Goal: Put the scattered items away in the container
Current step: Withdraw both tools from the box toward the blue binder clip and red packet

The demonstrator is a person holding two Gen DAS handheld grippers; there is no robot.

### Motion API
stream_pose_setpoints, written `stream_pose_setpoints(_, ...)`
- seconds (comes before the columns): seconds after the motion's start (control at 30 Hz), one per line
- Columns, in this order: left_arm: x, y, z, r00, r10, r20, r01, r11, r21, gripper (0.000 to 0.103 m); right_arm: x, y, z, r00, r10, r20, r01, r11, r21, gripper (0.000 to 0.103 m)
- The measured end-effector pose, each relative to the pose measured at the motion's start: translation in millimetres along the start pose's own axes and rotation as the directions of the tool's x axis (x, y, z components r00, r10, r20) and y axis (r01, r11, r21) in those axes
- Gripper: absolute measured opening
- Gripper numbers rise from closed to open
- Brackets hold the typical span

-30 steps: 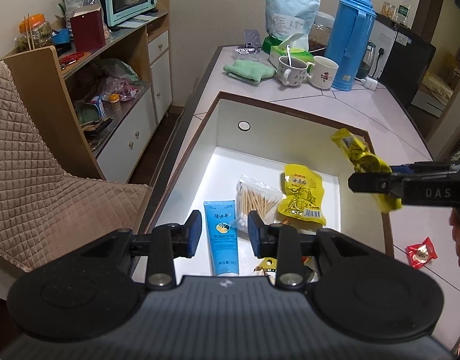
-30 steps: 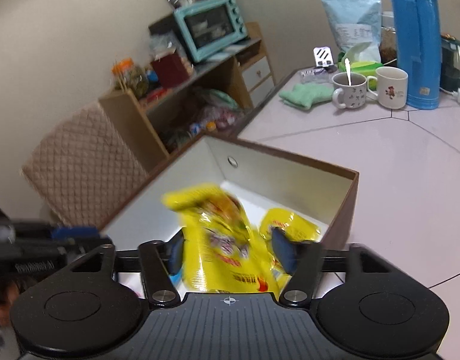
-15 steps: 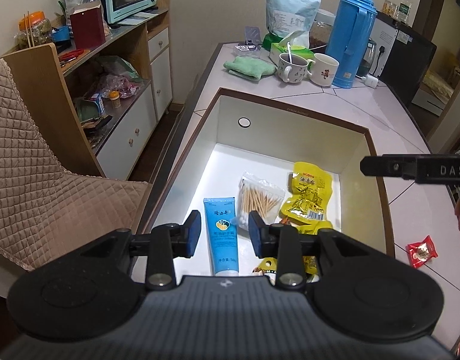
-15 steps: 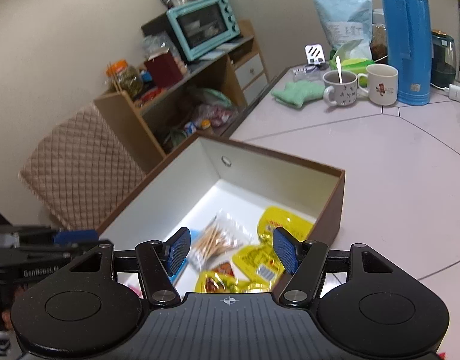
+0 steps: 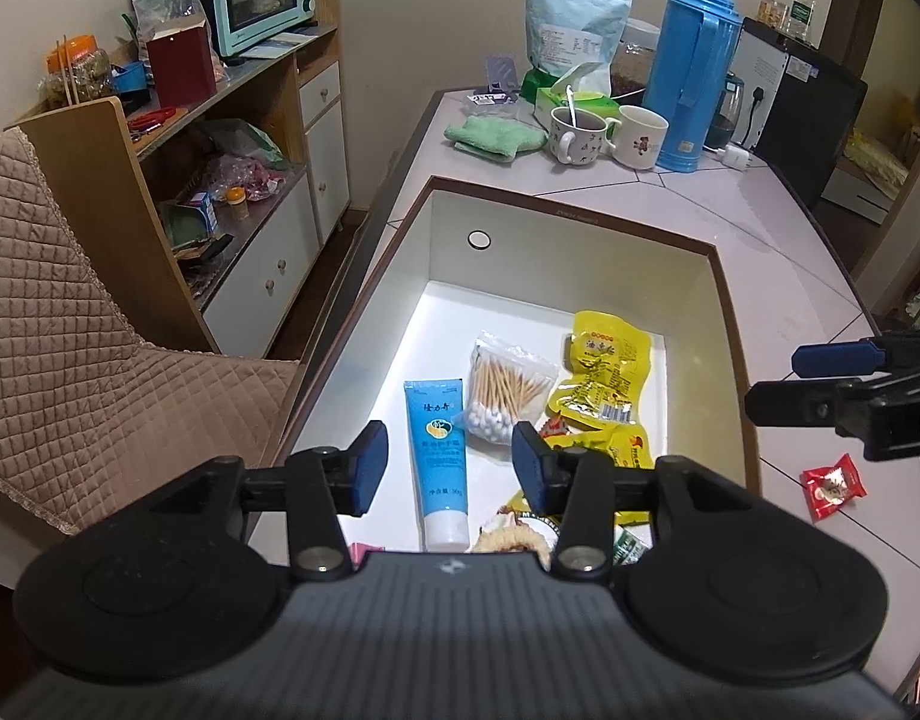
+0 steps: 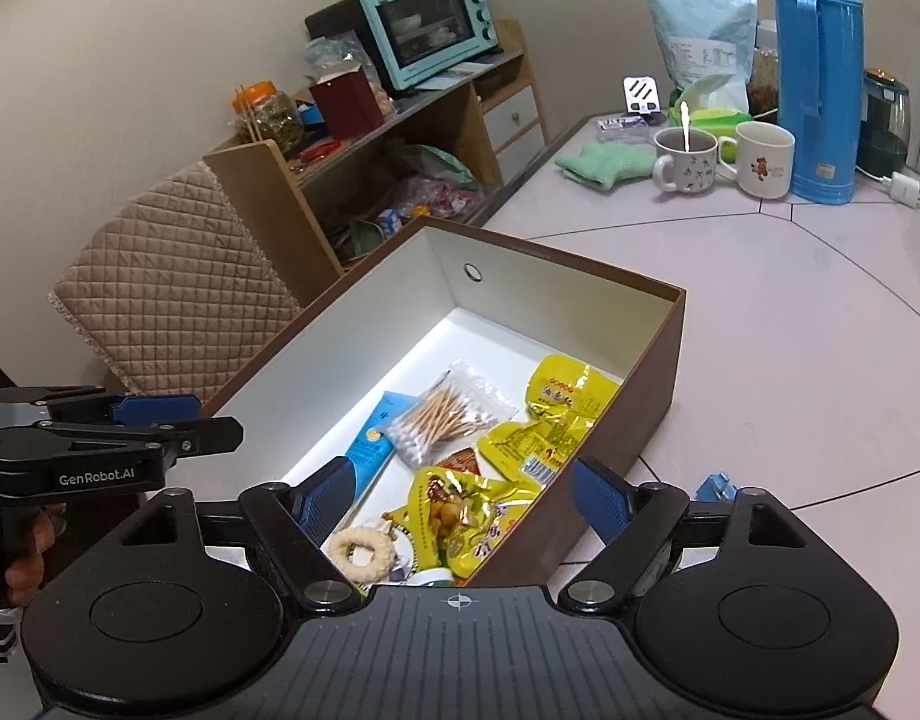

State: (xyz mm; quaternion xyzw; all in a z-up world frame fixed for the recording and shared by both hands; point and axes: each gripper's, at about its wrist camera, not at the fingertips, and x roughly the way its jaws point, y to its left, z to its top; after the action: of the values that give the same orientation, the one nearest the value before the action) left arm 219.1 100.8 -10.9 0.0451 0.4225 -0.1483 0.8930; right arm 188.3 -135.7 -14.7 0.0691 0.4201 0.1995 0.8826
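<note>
Opening over the brown white-lined box [image 5: 724,276], both empty: right hand-held gripper [image 6: 463,495] nearer the small red candy wrapper [image 5: 832,486] lying counter-side, right of left hand-held gripper [image 5: 450,465].

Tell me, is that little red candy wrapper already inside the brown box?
No, the red candy wrapper lies on the white table, outside the brown box, past its right wall.

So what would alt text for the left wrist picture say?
An open left gripper, its jaws opening with nothing between them, hovers over a brown box holding a blue tube, cotton swabs and yellow snack packets. A red candy lies outside on the table.
</note>
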Motion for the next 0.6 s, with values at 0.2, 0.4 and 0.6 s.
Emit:
stream_pose_setpoints(0.2,-18.0,-5.1,-10.3,1.000,0.009,0.016,-0.009,1.000,0.001,0.048,-10.1,11.2,-14.0,1.000,0.006,-0.014,-0.006,1.000,-0.016,0.082)
stream_pose_setpoints(0.4,-34.8,-10.5,-23.8,1.000,0.020,0.023,-0.020,1.000,-0.004,0.052,-20.8,18.2,-27.7,1.000,0.013,-0.022,-0.014,1.000,-0.027,0.082)
stream_pose_setpoints(0.6,-48.8,-16.6,-36.7,0.999,0.032,0.024,-0.032,0.999,-0.011,0.057,-29.2,21.5,-39.8,0.999,0.020,-0.028,-0.021,0.999,-0.031,0.082)
